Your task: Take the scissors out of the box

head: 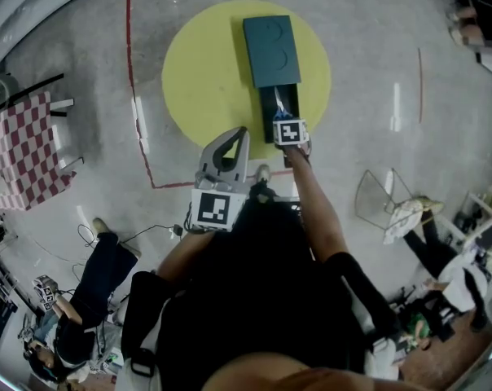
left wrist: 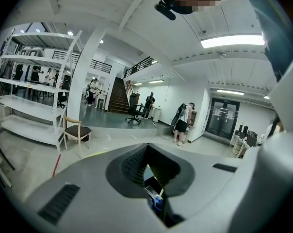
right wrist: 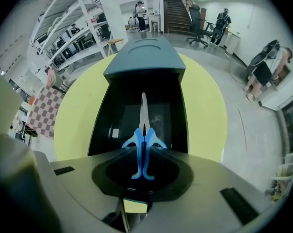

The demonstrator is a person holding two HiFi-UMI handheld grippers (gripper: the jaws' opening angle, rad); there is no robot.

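Hovering right tongs [right wrist: 142, 171]: pointing straight down over the opened box, jaws wide, with the blue handles between them; the pads do not look pressed on yet.
Left tongs [head: 243, 131]: held back near the person's body, tips drawn together, nothing in them.
Scissors: the blue-handled, steel-bladed scissors [right wrist: 143, 144] lie shut in the black inner tray [right wrist: 107, 120], blades pointing toward the sleeve.
Box: the dark teal cardboard sleeve [right wrist: 145, 59] sits on the round yellow floor mat [head: 205, 72], with the tray slid out toward the person.
Done: the box stands open and the right tongs are lined up on the handles.
Left: by my reading, closing on the handles, lifting clear of the tray and bringing the scissors out.
In the way: nothing lies over the scissors; the tray walls flank the handles, and the blade tips end close to the sleeve mouth, so a straight lift looks safest.
Around: a red tape line [head: 130, 55] on the grey floor, a red-and-white checked surface [head: 22, 149], a white wire chair [head: 384, 198], and a seated person [head: 99, 279], all well apart from the mat.
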